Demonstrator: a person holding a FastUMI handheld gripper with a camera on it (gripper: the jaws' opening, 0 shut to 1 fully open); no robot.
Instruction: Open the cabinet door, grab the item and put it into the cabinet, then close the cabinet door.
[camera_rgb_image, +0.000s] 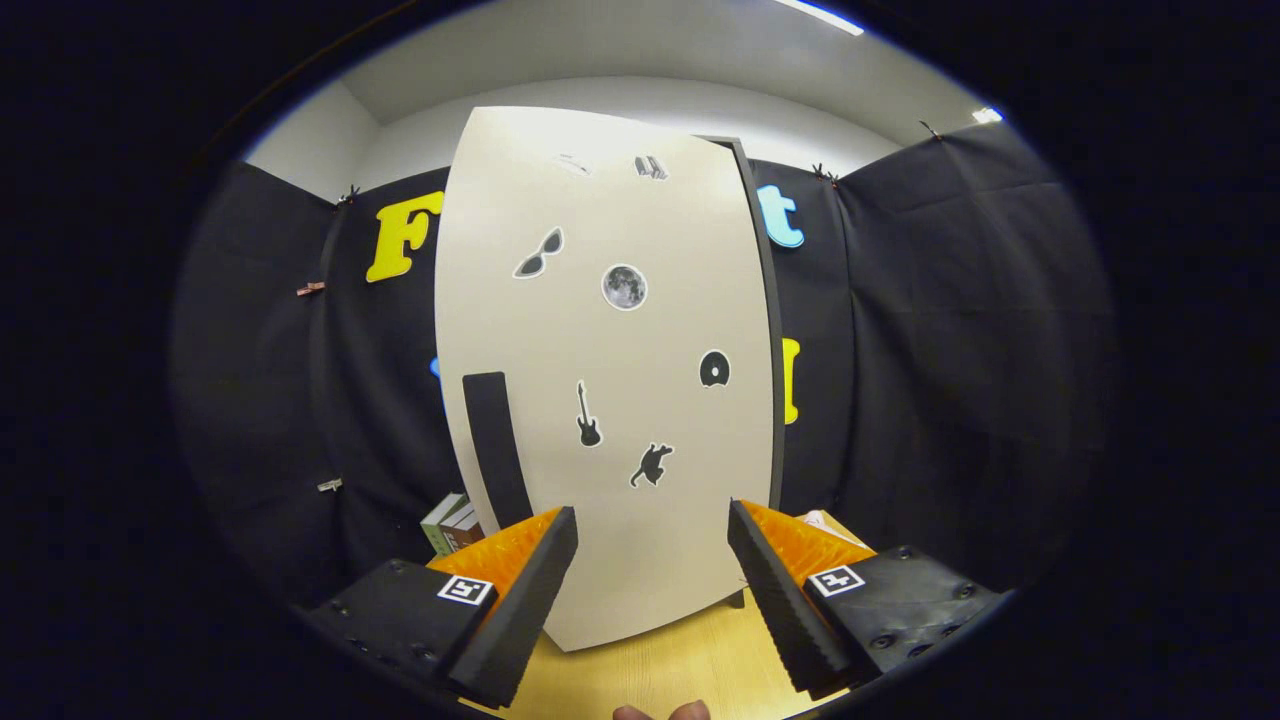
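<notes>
A tall cream cabinet (610, 400) stands upright on the wooden table, its door shut and facing me, dotted with small black stickers. A black vertical handle (495, 445) sits on the door's lower left. My gripper (652, 545) is open, its two orange-and-black fingers spread wide just in front of the door's lower part, nothing between them. A small stack of boxes or books (452, 525), green and brown, peeks out beside the cabinet's lower left corner, just beyond the left finger (520, 600).
The light wooden table (680, 670) runs under the fingers. Black cloth walls close in behind and on both sides of the cabinet. A person's fingertips (660, 712) show at the near table edge. A pale object (825, 522) lies behind the right finger.
</notes>
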